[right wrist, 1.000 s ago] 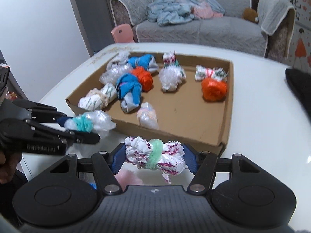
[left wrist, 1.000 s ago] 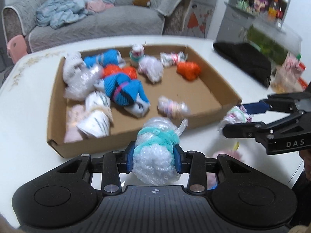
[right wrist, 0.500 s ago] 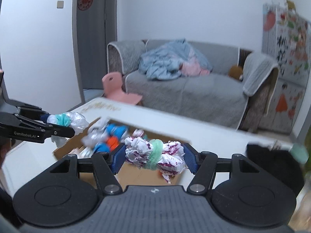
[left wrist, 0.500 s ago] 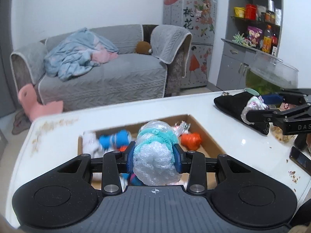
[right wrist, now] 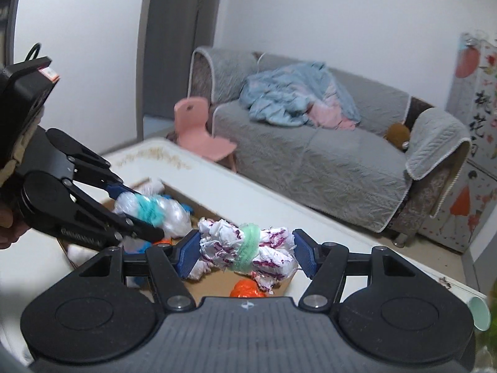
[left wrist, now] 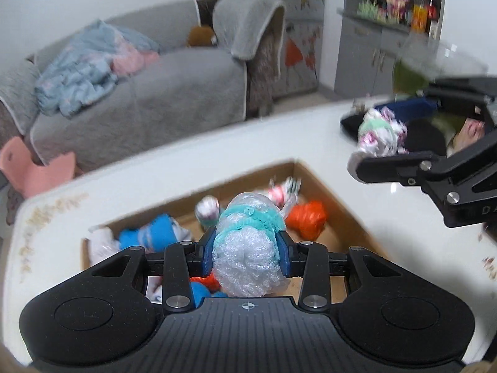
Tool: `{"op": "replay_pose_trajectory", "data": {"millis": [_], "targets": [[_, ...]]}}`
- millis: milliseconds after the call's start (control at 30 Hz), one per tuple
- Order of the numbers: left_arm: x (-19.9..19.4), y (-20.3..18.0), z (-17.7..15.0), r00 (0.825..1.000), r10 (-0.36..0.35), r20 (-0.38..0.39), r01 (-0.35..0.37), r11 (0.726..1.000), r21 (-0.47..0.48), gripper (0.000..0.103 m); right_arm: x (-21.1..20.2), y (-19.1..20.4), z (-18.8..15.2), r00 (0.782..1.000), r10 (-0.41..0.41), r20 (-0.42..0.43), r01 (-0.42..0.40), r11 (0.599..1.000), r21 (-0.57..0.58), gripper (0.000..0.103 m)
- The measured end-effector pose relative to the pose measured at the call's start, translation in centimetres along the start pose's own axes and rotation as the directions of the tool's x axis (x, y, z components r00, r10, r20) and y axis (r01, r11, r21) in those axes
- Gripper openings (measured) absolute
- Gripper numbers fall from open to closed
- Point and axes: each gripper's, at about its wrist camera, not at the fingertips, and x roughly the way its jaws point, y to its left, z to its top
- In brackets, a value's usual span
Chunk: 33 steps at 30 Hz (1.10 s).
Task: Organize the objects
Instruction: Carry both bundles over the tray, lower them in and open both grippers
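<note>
— Looking past the tools, what's around them?
— A grey sofa (right wrist: 310, 155) with blue and pink laundry (right wrist: 298, 99) heaped on it, a pink chair (right wrist: 198, 130) by its arm, and a shelf (left wrist: 400, 3) of bottles off to the right. A dark heap (left wrist: 425, 136) lies on the white table (left wrist: 161, 171), partly hidden behind the right tool.

— And the box?
— The box (left wrist: 348, 217) sits open on the table with bundles inside: an orange one (left wrist: 307, 219), a blue one (left wrist: 155, 236), others too blurred to tell. Each tool blocks part of it.

— What are the tools doing?
— The left gripper (left wrist: 247, 255) is clamped narrowly on a clear bundle (left wrist: 248, 261) with a teal band, above the box. The right gripper (right wrist: 247, 256) stands wider, its pads pressing both ends of a white-and-purple bundle (right wrist: 245, 248) with a green band, also over the box, near its right side
</note>
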Motion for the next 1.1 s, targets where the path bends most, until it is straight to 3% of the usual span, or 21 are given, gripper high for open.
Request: {"op": "replay_pose_trajectory", "data": {"millis": [100, 267, 633, 900, 1100], "targets": [[2.3, 0.1, -1.0, 0.998, 0.023, -0.056, -0.023, 1.0, 0.007, 0.045, 2.0, 0.2, -1.3, 0.998, 0.003, -0.061, -0.004, 1.0, -0.016, 0.06], [3.4, -0.1, -1.7, 0.997, 0.014, -0.081, -0.014, 1.0, 0.007, 0.045, 3.5, 0.9, -2.8, 0.992, 0.008, -0.129, -0.014, 0.999, -0.041, 0.06], [5.1, -0.8, -1.9, 0.992, 0.002, -0.127, 0.0, 1.0, 0.015, 0.045, 3.6, 0.5, -3.5, 0.987, 0.021, -0.161, -0.026, 0.999, -0.025, 0.06], [6.6, 0.6, -2.0, 0.982, -0.095, -0.165, 0.086, 0.994, -0.063, 0.045, 5.3, 0.5, -4.7, 0.975, 0.052, -0.215, -0.059, 0.998, -0.029, 0.06], [7.7, 0.6, -2.0, 0.98, -0.093, -0.178, 0.081, 0.994, -0.073, 0.045, 6.5, 1.0, -5.3, 0.967, 0.075, -0.244, -0.087, 0.995, -0.04, 0.06]]}}
